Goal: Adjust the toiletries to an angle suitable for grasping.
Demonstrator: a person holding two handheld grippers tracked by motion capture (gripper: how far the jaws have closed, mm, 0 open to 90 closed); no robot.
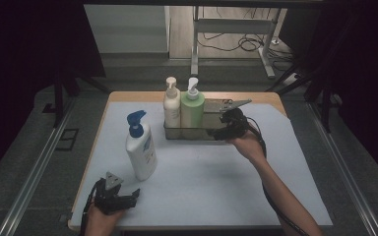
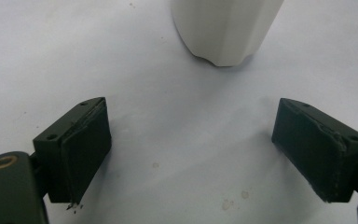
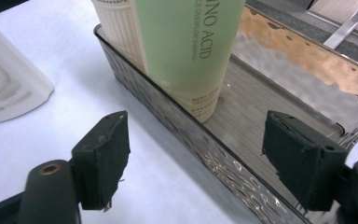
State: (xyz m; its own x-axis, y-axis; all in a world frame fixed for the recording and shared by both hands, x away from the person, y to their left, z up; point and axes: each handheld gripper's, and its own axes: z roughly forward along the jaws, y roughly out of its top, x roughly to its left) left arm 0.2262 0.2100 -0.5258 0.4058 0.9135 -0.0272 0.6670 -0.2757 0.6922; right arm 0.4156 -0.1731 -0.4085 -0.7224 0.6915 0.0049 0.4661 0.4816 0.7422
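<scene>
At the near left edge of the white surface (image 1: 202, 172), the left tongs (image 1: 128, 195) sit low in a hand and point toward the middle. In the left gripper view these tongs (image 2: 191, 149) stand wide open with nothing between the 2 black pads (image 2: 86, 149), and the base of a white bottle (image 2: 223, 32) rises just beyond them, apart from both pads. That is the tall white pump bottle with the blue head (image 1: 141, 147), upright on the surface a little ahead and to the right of the left tongs, and well left of the tray.

Farther back, near the middle, a clear smoky tray (image 1: 177, 132) rests on the surface. Inside its left end stand 2 pump bottles side by side, both upright: a cream one (image 1: 172, 105) on the left and a green one (image 1: 192, 108) touching it on the right. The rest of the tray to their right is bare ribbed floor.

At the tray's right end the right tongs (image 1: 221, 132) are held by the person's right hand (image 1: 248, 143). In the right gripper view the right tongs (image 3: 196, 158) are open and straddle the tray's near wall (image 3: 186, 135), one pad (image 3: 105, 158) outside over the white surface and the other over the tray floor, neither pressing on the wall. The green bottle (image 3: 191, 42) stands just ahead of them, untouched
</scene>
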